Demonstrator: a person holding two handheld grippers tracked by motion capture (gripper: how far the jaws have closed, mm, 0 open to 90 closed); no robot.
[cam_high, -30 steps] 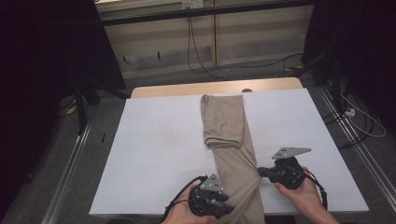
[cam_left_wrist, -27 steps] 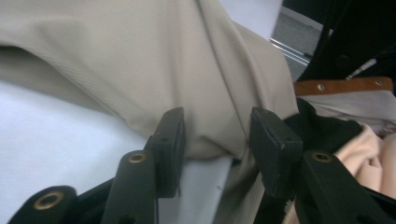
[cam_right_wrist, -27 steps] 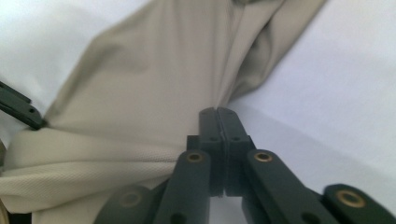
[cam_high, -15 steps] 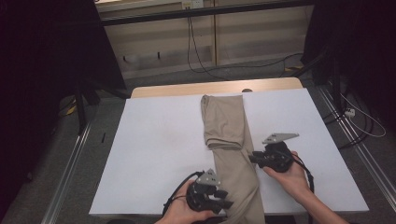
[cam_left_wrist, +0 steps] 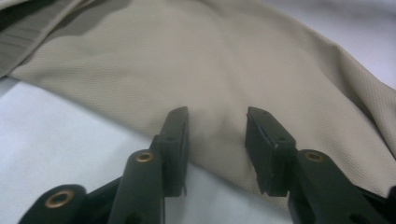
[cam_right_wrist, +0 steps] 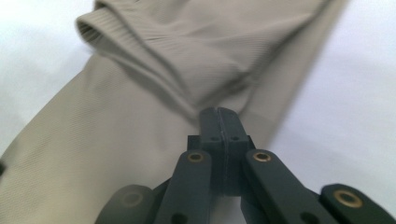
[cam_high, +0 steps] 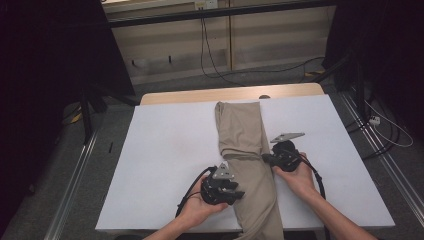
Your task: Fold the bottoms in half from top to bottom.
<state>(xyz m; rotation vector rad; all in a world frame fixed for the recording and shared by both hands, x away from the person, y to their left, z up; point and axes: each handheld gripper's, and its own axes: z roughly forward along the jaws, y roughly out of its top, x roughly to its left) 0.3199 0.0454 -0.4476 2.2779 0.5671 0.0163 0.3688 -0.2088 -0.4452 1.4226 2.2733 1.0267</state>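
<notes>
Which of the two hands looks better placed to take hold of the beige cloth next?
Probably the left. The left gripper stands open with the beige cloth right at its jaws. The right gripper sits at the cloth's edge too, but its jaws are pressed shut and would have to open first.

Beige folded garment [cam_high: 247, 165]: lies lengthwise down mid-bench on the white bench [cam_high: 165, 150], near end hanging over the near edge. Left tool [cam_high: 239, 192]: at its left edge. Right tool [cam_high: 265, 159]: at its right edge.
</notes>
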